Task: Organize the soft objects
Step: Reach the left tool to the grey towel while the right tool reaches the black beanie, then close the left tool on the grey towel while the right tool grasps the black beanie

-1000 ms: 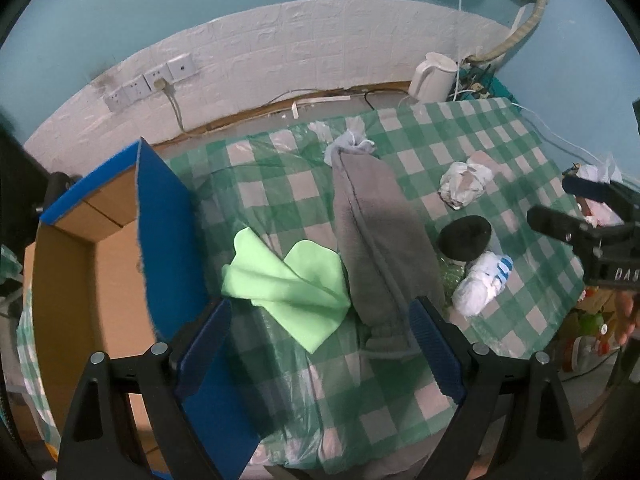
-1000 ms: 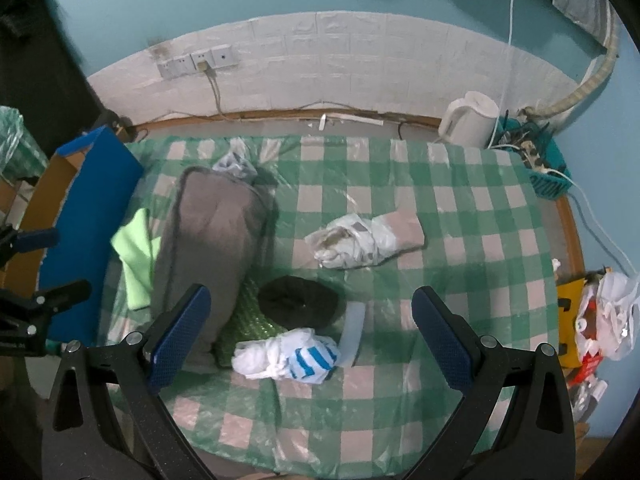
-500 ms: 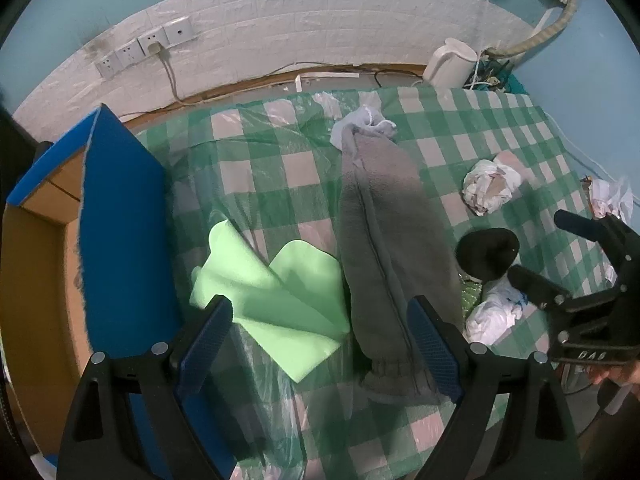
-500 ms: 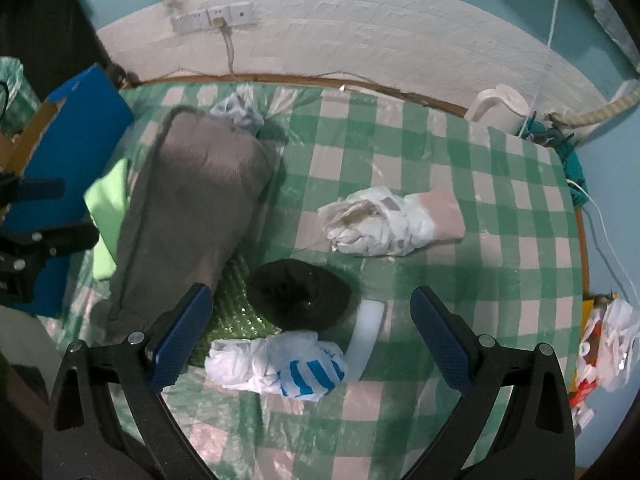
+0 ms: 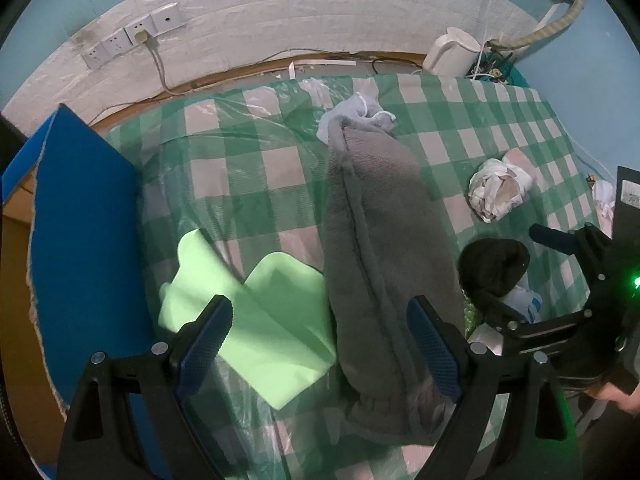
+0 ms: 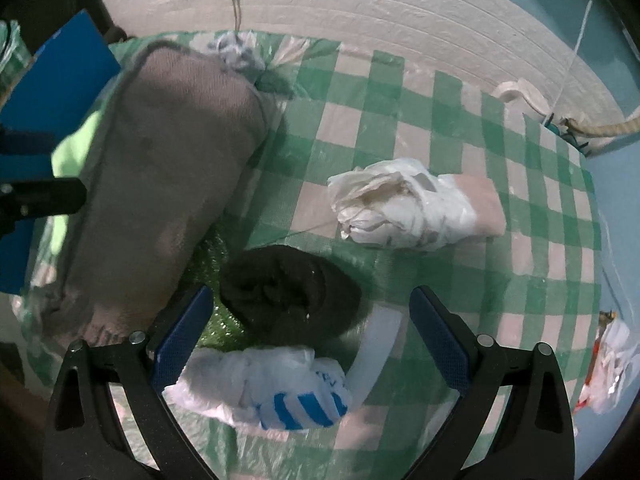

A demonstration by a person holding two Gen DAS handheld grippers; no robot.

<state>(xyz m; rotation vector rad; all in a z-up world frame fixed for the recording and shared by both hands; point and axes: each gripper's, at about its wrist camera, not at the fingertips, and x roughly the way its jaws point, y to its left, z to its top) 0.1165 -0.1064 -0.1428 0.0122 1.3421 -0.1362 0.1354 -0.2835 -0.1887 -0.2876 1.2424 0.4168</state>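
Observation:
Soft things lie on the green checked table [image 5: 256,184]. A light green cloth [image 5: 256,320] lies at the left, a long grey fleece garment [image 5: 384,248] beside it. My left gripper [image 5: 320,344] is open and empty, above the cloth and the garment's near end. A black hat [image 6: 288,296] lies between the fingers of my open right gripper [image 6: 308,332], which hovers above it and is empty. A white and blue bundle [image 6: 280,388] lies just in front of the hat. A crumpled white and pink bundle [image 6: 408,208] lies farther back.
A cardboard box with a blue flap [image 5: 84,248] stands at the table's left edge. A pale grey rag [image 5: 356,114] lies at the garment's far end. A white kettle [image 5: 452,54] and cables are at the back right. A white strip [image 6: 376,344] lies beside the hat.
Both grippers have moved down and closer to the table. The right gripper now straddles the black hat. Nothing has been taken hold of.

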